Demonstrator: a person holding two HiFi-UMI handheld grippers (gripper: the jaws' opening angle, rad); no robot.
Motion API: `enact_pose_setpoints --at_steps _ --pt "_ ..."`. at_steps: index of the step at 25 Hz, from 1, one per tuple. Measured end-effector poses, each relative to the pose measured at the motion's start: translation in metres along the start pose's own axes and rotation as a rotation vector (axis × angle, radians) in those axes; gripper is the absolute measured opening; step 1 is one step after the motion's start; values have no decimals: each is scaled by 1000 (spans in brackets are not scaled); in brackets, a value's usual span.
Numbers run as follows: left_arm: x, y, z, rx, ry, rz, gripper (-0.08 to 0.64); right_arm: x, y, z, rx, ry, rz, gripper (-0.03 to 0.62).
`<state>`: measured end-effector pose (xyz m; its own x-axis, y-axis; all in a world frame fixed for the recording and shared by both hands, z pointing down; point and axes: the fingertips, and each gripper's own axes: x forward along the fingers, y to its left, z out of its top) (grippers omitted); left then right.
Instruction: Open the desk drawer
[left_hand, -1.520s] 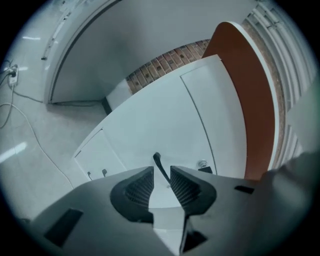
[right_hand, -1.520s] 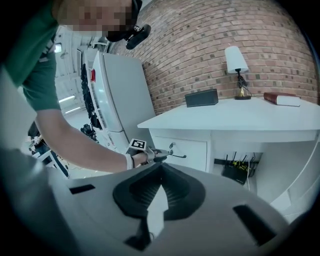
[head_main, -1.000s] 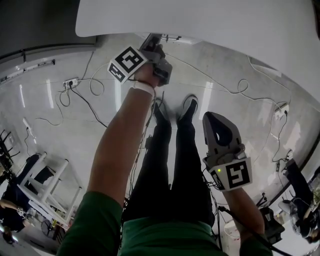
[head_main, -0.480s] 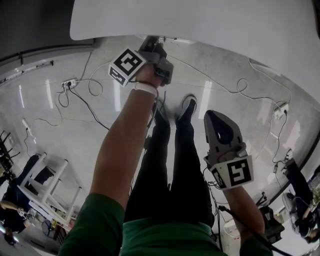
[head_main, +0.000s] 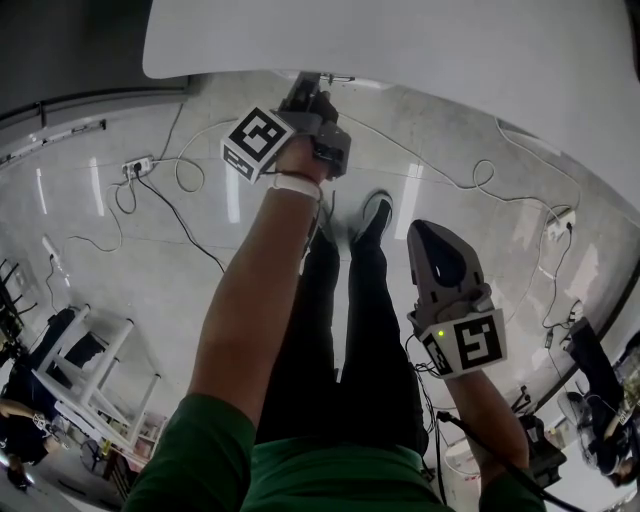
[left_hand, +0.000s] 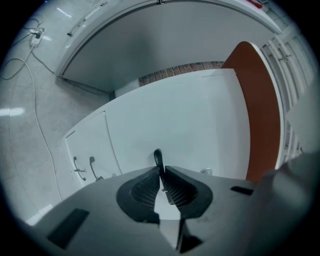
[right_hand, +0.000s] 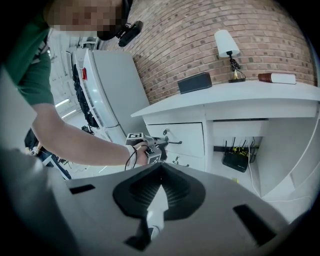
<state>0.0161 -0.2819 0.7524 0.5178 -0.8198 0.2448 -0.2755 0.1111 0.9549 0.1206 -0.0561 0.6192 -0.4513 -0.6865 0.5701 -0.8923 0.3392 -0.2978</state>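
While right gripper (right_hand: 160, 166) hangs clenched empty, left gripper (left_hand: 161, 171) fingers (left_hand: 145, 188) clamp drawer handle (left_hand: 158, 156), long axis horizontal.

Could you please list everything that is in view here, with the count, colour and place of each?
Desk: one, white, against the brick wall.
Drawers: two, white, stacked under the desk top.
Drawer handle: one, dark, on the upper drawer.
Lamp: one, white shade, on the desk top.
Box: one, dark, beside the lamp.
Book: one, red and white, flat on the desk top.
Router: one, black, under the desk.
Cables: several, black and white, on the floor.
Left gripper: grey, shut on the drawer handle.
Right gripper: grey, shut, empty, back from the desk.
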Motion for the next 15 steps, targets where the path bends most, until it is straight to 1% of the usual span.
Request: enact_pose_setpoints --at_steps 11,15 --pt "-45 6 -19 -75 -31 -6 28 -1 16 -4 -8 4 16 0" --pt "-64 11 -26 -99 -42 2 26 0 24 -2 -35 0 35 0"
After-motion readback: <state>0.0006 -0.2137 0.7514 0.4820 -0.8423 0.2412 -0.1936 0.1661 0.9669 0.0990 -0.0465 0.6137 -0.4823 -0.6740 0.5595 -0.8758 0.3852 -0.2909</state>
